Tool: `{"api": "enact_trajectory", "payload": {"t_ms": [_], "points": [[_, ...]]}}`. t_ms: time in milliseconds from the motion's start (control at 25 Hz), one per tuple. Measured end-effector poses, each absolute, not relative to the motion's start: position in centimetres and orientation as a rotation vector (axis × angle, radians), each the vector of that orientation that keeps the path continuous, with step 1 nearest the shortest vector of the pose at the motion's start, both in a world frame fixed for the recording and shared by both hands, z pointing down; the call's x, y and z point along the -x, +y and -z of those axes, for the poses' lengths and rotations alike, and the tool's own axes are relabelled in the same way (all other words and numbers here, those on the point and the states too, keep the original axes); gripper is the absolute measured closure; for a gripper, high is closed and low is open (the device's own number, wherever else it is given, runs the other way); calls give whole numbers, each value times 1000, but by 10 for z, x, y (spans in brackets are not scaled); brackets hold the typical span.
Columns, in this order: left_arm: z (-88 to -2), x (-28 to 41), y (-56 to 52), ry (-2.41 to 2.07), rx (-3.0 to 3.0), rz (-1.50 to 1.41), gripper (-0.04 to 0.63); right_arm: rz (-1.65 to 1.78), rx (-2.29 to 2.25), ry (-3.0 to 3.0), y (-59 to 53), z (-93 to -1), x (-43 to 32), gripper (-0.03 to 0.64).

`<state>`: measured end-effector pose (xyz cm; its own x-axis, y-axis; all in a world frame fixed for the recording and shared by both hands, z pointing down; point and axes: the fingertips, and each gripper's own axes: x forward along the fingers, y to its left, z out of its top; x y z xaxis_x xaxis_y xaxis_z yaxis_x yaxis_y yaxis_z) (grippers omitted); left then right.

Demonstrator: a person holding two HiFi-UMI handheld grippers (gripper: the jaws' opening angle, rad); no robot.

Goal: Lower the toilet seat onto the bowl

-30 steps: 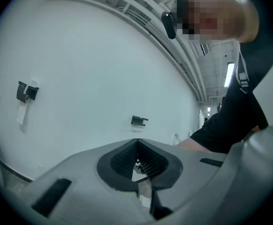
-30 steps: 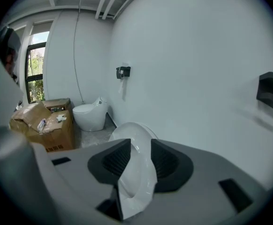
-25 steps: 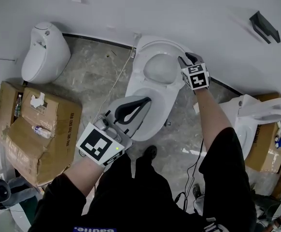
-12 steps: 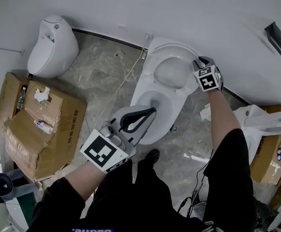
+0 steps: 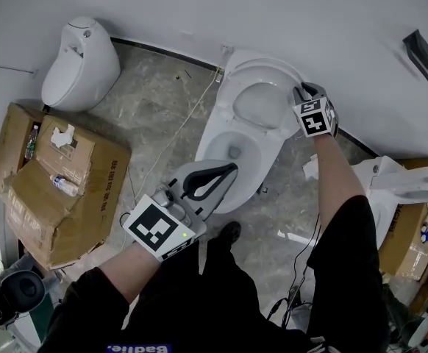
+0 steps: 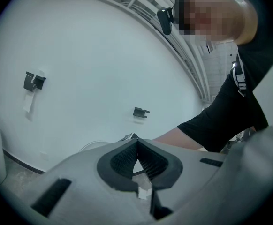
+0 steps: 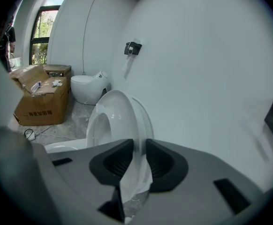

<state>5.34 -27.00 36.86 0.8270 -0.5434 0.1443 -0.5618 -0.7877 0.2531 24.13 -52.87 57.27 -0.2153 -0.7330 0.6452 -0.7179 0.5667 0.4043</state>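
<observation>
**Setting: a bare test or storage room for sanitary ware.** Three toilets stand loose on one grey marbled floor. The middle toilet is at 12 o'clock, a second toilet at 10 o'clock and a third toilet at 3 o'clock. Opened cardboard boxes sit at 9 o'clock, with a plastic bottle lying on them. A thin cable trails across the floor beside the middle toilet. The wall is plain white and carries a dark bracket at 2 o'clock.

Torn cardboard box, white toilet beyond it, black wall bracket, cable across marble floor
</observation>
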Motion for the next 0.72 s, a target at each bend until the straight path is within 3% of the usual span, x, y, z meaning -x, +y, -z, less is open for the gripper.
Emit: {"api": "enact_trajectory", "payload": {"t_ms": [720], "points": [[-359,-77,-206,-841,-2752,-80,580,101,-1106,-2008,-441,-560,-208,532]]}}
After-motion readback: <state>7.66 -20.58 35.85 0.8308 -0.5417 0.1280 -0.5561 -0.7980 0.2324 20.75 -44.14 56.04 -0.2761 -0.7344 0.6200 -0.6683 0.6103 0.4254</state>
